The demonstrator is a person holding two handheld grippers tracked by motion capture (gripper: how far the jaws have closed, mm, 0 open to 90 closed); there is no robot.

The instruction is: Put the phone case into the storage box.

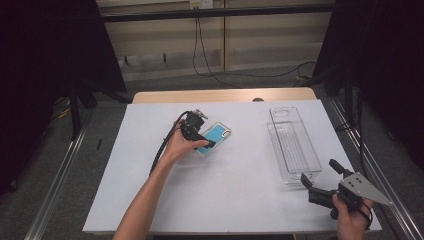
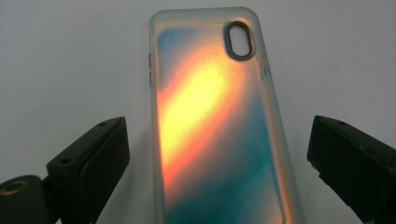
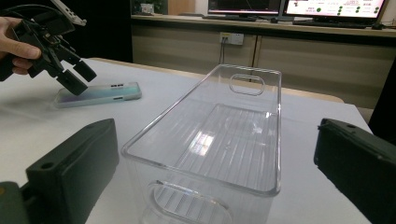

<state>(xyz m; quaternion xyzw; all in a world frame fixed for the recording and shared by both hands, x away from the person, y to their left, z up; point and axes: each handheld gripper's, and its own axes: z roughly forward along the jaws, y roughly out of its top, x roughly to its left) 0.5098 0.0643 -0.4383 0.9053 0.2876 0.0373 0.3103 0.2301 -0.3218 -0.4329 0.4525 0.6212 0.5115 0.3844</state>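
A translucent phone case with a blue and orange sheen lies flat on the white table top, left of centre. My left gripper is tipped down over its near end. In the left gripper view the case runs up between the two jaws, with a gap on each side, and the left gripper is open. An empty clear plastic bin stands lengthwise at the right. My right gripper is open just short of its near end. The right gripper frames the bin in its own view.
The white sheet covers most of the wooden table. In the right gripper view, the left gripper and the case lie far left. Metal rails run along both sides of the table on the floor.
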